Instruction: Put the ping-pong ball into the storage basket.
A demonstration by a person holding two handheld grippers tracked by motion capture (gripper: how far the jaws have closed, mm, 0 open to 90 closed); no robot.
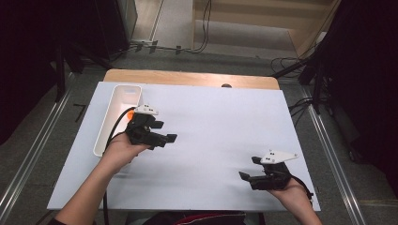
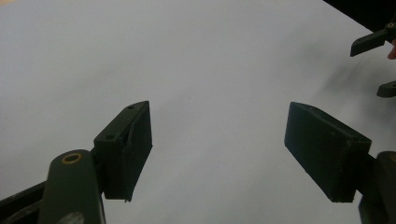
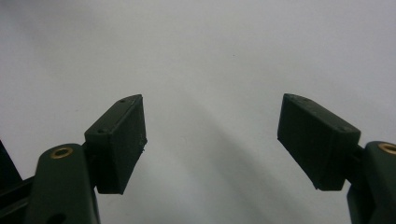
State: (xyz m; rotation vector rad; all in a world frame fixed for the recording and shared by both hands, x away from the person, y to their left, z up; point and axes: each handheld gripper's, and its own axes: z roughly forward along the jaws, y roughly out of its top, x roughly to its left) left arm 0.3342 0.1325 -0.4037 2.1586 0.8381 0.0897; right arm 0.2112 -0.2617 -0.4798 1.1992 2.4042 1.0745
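Observation:
My left gripper [image 1: 165,131] hovers over the left part of the white table top [image 1: 216,136], just right of a long white tray [image 1: 104,136]. Its jaws point right and stand open, and in the left gripper view [image 2: 217,140] only bare white surface lies between them. A small orange thing [image 1: 129,114] peeks out between the tray's rim and this gripper; I cannot tell what it is. My right gripper [image 1: 248,168] rests low near the front right corner, pointing left. It is open too, with nothing between its pads [image 3: 212,135].
The tray runs along the table's left edge, from the back corner toward the front. A wooden strip [image 1: 187,77] borders the far edge. Cables lie on the floor beyond the table, and dark stands flank both sides. The other gripper's jaw tips [image 2: 371,43] show at the upper right of the left gripper view.

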